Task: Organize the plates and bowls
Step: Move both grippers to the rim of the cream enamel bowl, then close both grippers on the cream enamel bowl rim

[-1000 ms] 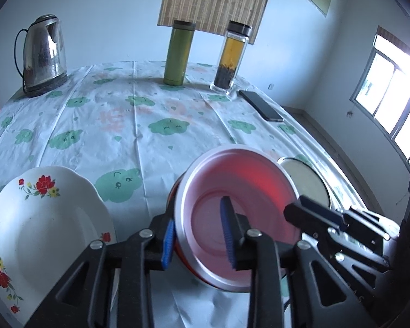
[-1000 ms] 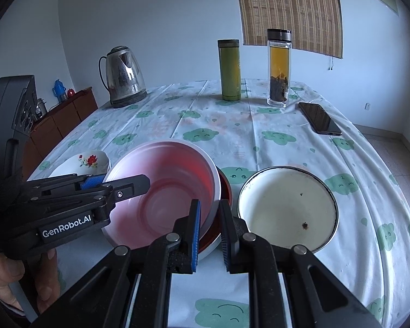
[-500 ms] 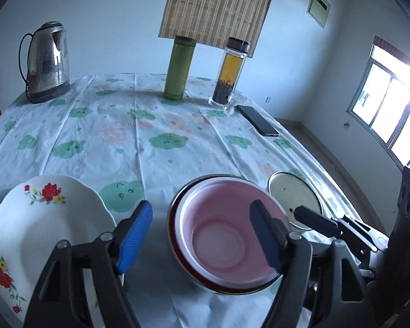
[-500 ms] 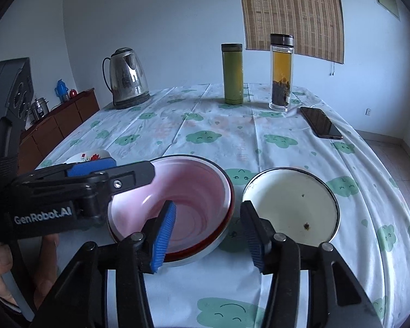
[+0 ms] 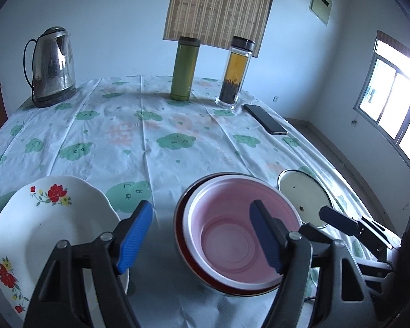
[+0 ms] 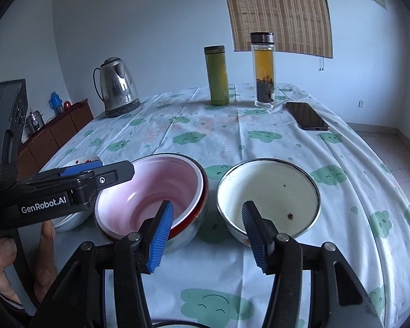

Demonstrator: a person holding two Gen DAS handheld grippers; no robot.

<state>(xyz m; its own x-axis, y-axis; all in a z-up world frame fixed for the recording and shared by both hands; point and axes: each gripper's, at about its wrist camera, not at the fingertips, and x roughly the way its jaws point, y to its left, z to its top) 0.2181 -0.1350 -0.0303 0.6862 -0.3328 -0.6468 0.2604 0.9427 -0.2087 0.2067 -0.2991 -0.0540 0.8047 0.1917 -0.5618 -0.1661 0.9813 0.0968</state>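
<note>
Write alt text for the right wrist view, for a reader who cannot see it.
The right tool hangs open above a tablecloth with green clouds, a pink bowl nested in a red-rimmed bowl at its left and a cream enamel bowl at its right. The left tool reaches in from the left; a kettle, two bottles and a phone stand behind.

A pink bowl [image 5: 240, 235] sits nested upright inside a red-rimmed bowl [image 5: 181, 235] near the table's front edge. Just to its right, apart from it, stands a cream enamel bowl [image 6: 268, 199] with a dark metal rim and a few dark specks inside, also upright. To the left lies a white plate [image 5: 41, 235] with scalloped edge and red flower prints, flat on the cloud-patterned tablecloth [image 5: 155, 147].
</note>
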